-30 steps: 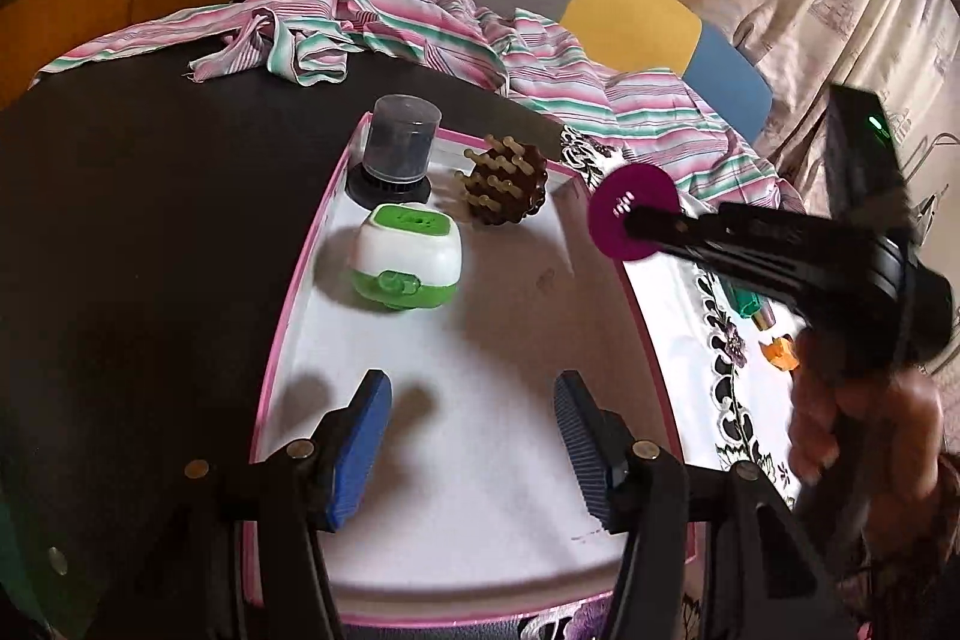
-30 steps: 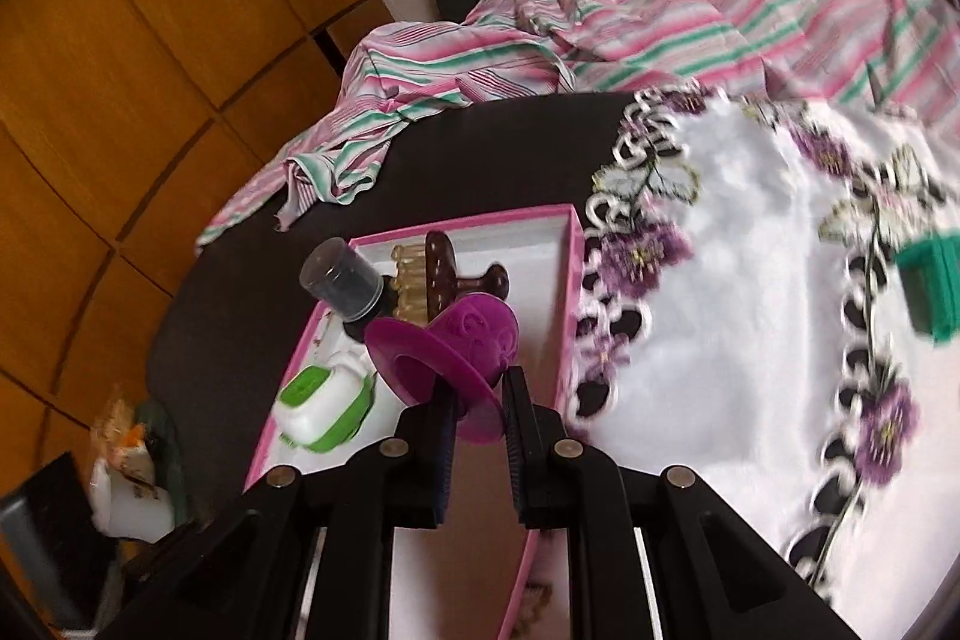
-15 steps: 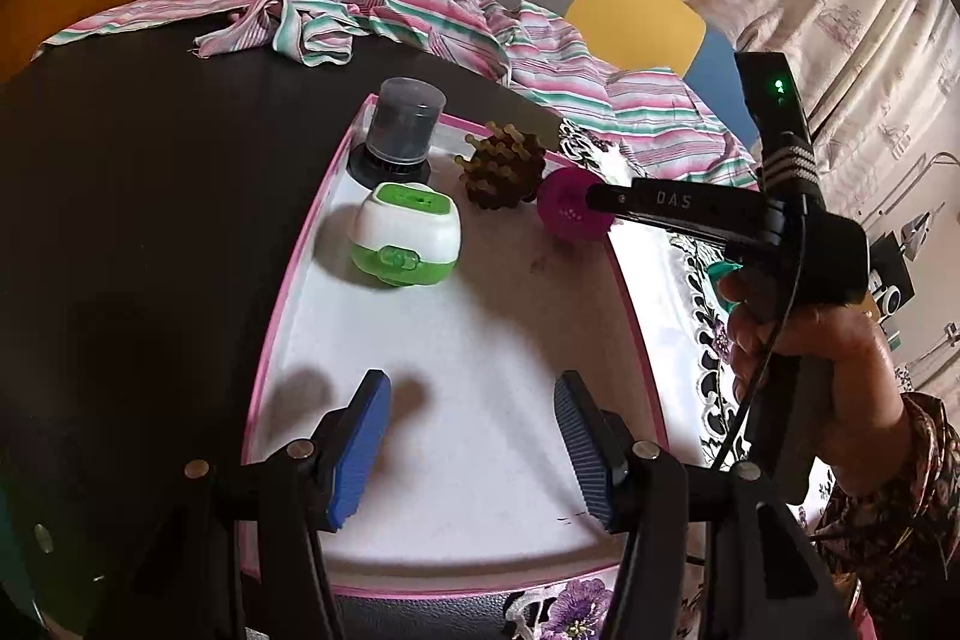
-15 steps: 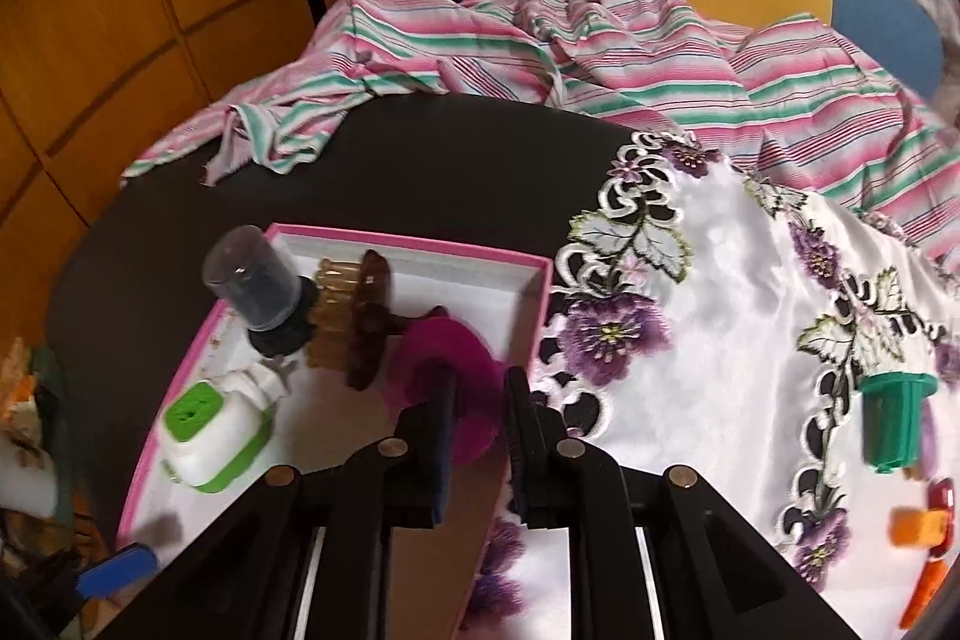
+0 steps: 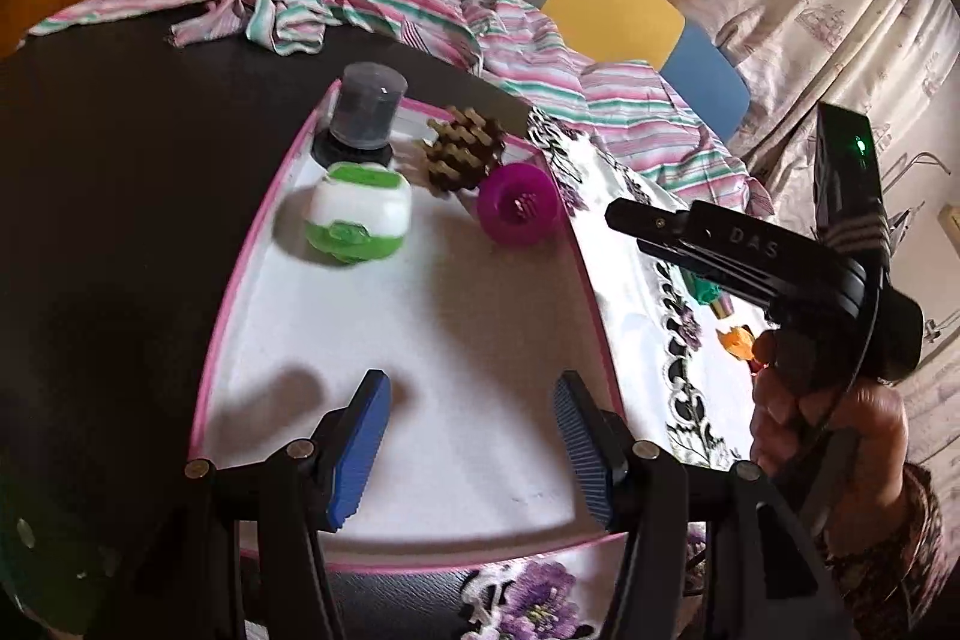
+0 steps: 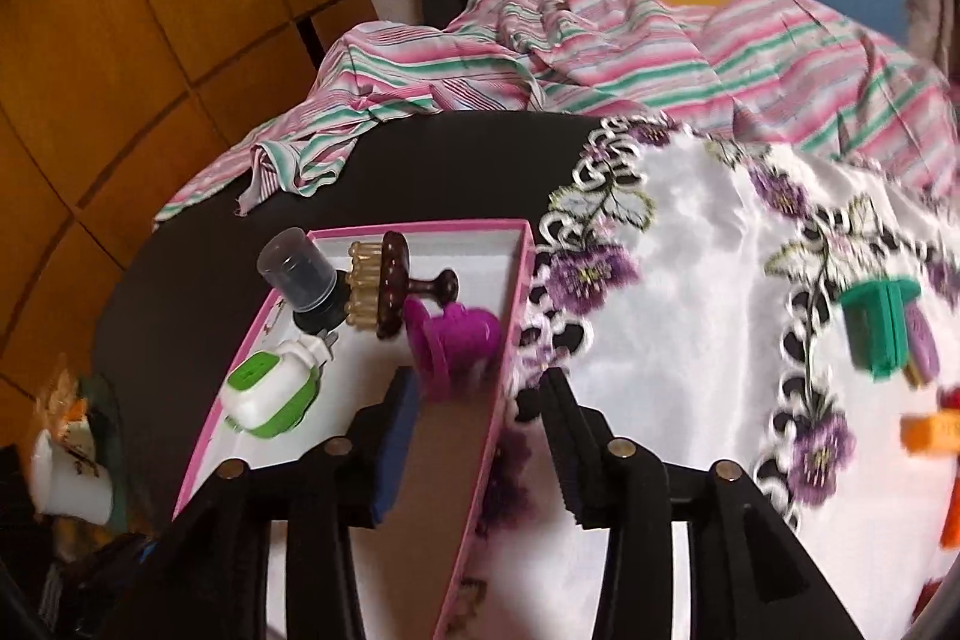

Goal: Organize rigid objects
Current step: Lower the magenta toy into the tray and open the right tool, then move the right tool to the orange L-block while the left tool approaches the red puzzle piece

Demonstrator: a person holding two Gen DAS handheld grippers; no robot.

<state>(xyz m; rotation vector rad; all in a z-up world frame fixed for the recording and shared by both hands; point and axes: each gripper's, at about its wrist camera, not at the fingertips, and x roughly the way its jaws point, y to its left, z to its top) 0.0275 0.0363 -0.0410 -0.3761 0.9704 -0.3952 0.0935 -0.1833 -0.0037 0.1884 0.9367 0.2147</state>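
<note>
A pink-rimmed white tray (image 5: pixel 591 292) (image 6: pixel 507 316) lies on a dark table. In it are a purple plastic piece (image 5: pixel 517 210) (image 6: pixel 456 337), a brown bristle brush (image 5: pixel 463 155) (image 6: pixel 390 289), a grey capped jar (image 5: pixel 364 115) (image 6: pixel 300 280) and a white and green device (image 5: pixel 359 213) (image 6: pixel 270 388). My left gripper (image 5: pixel 471 451) is open and empty over the tray's near end. My right gripper (image 6: pixel 480 436) is open and empty, above the tray's right rim, just behind the purple piece; it also shows in the left wrist view (image 5: pixel 624 220).
A white embroidered cloth (image 6: pixel 690 268) right of the tray carries a green plastic piece (image 6: pixel 879 325) and orange pieces (image 6: pixel 933 433). Striped fabric (image 5: pixel 420 16) is heaped at the table's far side before a chair. A white cup (image 6: pixel 72 484) stands at the left.
My right gripper opened and let go of the purple piece, which now lies in the tray near the brush. The right gripper has drawn back toward the cloth. The left gripper stayed open.
</note>
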